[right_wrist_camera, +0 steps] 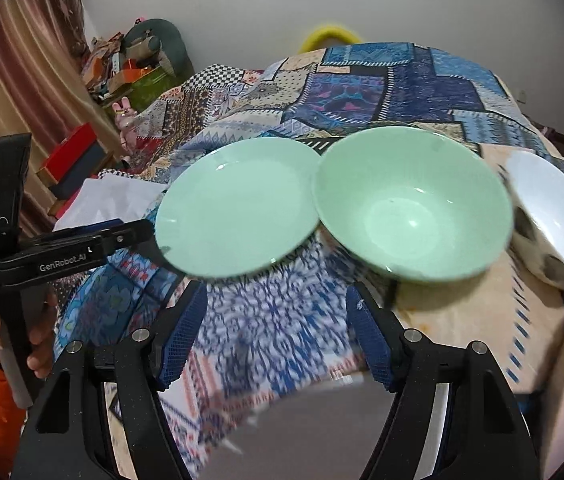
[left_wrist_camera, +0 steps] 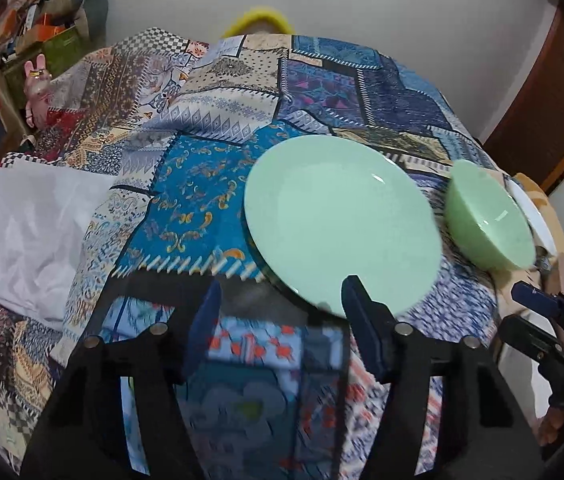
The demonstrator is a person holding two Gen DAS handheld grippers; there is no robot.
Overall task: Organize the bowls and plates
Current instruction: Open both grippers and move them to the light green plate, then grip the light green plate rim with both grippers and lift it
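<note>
Surface: a bed covered by a patchwork quilt (left_wrist_camera: 210,128) in blue, cream and red prints is seen; a plain white wall stands behind it.
Background: a striped curtain (right_wrist_camera: 14,64) and a heap of boxes (right_wrist_camera: 122,68) are seen at the left; one white folded cloth (left_wrist_camera: 30,232) lies on the left part of the quilt.
Plates, count: one green plate (right_wrist_camera: 238,208) is counted, lying flat on the quilt.
Bowls, count: two are counted, one green bowl (right_wrist_camera: 413,204) and one white bowl (right_wrist_camera: 553,216) with dark spots on its outside.
Arrangement: the plate, green bowl and white bowl are set in a row from left to right; the plate's rim appears to touch the green bowl's rim, and the white bowl sits just beside the green one.
Left gripper (left_wrist_camera: 278,300): the jaws are held apart with nothing between them; the plate's near rim lies just beyond the tips.
Right gripper (right_wrist_camera: 276,300): the jaws are held apart and empty, just short of the green bowl.
Grippers, count: two, each held by a hand (right_wrist_camera: 40,344).
</note>
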